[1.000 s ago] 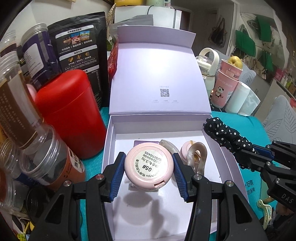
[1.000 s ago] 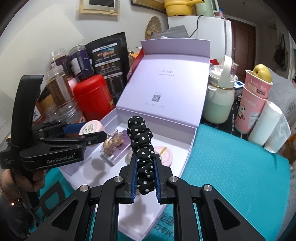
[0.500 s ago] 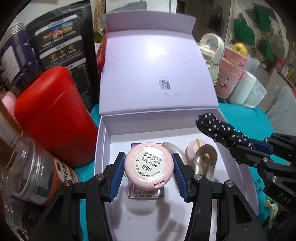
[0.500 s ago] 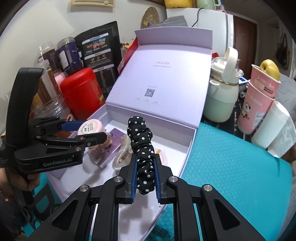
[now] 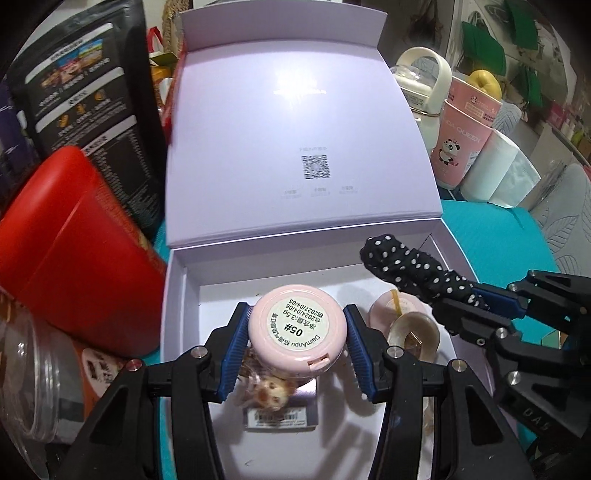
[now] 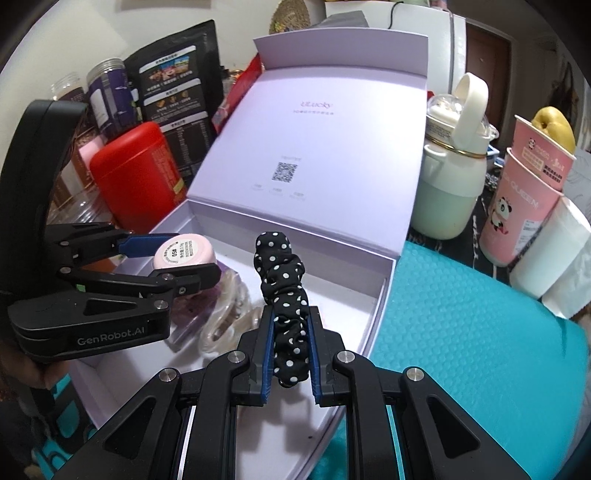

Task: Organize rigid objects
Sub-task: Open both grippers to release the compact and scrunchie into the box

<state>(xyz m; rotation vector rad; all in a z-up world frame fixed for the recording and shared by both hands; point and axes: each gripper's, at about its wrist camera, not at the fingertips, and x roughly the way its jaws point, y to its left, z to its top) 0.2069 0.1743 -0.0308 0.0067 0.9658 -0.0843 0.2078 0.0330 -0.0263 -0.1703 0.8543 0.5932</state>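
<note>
Left gripper (image 5: 297, 345): clamped on pink compact (image 5: 297, 328), above box (image 5: 184, 295); free floor at 12 o'clock; right gripper (image 6: 291, 350): pinching scrunchie (image 6: 282, 291), long axis toward 12, nearer rim.

Counter (image 6: 480, 332) surface: teal, dimpled texture. White fridge (image 6: 439, 48) taken as landmark, standing at the back of the scene. Left of fridge: off-white wall (image 6: 110, 33), with a round woven piece (image 6: 290, 14) hanging near the fridge's upper left corner. A black cable (image 6: 393, 16) runs down the fridge front. Right of fridge: dark brown door (image 6: 487, 70). Further right of fridge, in left wrist view: green bags (image 5: 484, 48) hanging on a pale wall. A grey leaf-patterned cushion or chair back (image 5: 565, 206) sits below those bags. Lighting: bright glare spot on the purple box lid (image 5: 299, 92) in front of the fridge.
</note>
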